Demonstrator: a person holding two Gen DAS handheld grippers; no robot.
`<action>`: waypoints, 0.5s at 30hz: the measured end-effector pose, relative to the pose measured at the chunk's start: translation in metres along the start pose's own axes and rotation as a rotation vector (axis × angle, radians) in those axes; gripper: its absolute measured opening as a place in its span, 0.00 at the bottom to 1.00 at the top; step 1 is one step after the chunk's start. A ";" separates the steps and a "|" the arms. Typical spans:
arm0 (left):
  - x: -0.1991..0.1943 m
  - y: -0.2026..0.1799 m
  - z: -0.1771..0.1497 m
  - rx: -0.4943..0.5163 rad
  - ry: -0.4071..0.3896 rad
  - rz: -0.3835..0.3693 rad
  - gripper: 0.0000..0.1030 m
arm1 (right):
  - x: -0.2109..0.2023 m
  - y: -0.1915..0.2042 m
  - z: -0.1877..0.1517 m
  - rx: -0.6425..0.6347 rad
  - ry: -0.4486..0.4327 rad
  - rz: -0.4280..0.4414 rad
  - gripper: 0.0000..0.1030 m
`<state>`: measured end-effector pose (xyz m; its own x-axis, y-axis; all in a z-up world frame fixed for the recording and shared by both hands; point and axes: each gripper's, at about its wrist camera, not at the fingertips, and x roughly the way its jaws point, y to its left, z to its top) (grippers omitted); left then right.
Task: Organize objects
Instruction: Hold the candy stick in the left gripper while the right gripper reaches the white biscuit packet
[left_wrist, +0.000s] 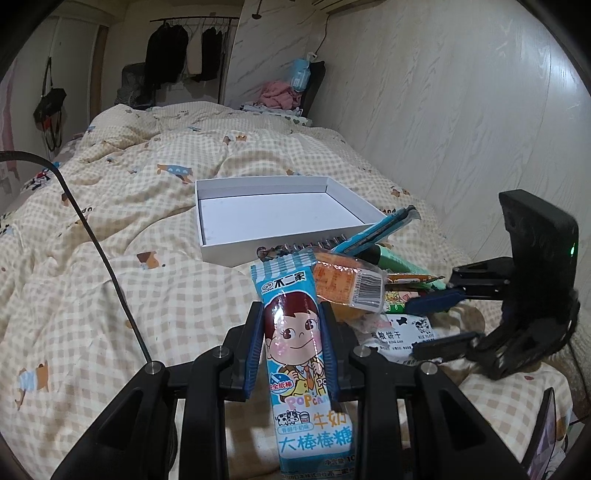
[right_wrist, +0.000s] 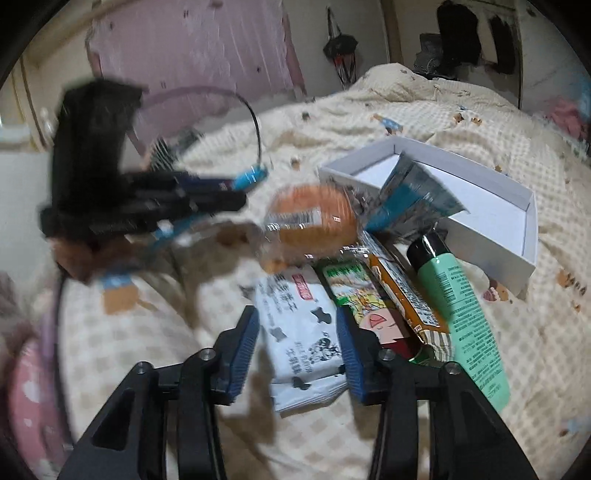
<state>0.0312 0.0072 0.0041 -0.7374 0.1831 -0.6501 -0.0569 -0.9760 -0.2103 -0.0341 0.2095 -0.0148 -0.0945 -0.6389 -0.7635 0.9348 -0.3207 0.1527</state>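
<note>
A: From the left wrist view, what did the left tongs (left_wrist: 293, 345) have?

B: They were clamped on the lollipop packet (left_wrist: 300, 354), its long axis running straight out along the fingers. The white box (left_wrist: 225, 251) lay ahead on the bed (left_wrist: 110, 221), open side up and with nothing in it, beyond the snack pile. So the left hand's load pointed toward the box, well apart from it.

A: And the right wrist view?

B: Blurred. The right tongs (right_wrist: 297, 354) straddled the white cow-print biscuit pack (right_wrist: 299, 339), which lay lengthwise between the 2 pads. A gap showed at the left pad, so I judged them not yet gripping. The wrapped bun (right_wrist: 314, 216), green tube (right_wrist: 461, 306) and other packets lay farther on; the box was ahead, to the right.

A: Which hand was nearer that pack?

B: The right.
</note>
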 end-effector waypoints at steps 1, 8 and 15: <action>0.000 0.000 0.000 0.000 0.000 0.000 0.31 | 0.002 0.000 -0.001 -0.007 0.004 -0.012 0.51; 0.000 -0.001 0.000 0.004 0.006 0.002 0.31 | 0.004 -0.003 -0.006 0.019 -0.001 -0.056 0.62; 0.001 0.000 -0.001 0.000 0.013 0.001 0.31 | 0.006 0.007 -0.009 -0.001 -0.014 -0.076 0.62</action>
<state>0.0310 0.0077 0.0030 -0.7288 0.1837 -0.6596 -0.0562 -0.9761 -0.2098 -0.0250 0.2098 -0.0244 -0.1699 -0.6229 -0.7637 0.9252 -0.3676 0.0940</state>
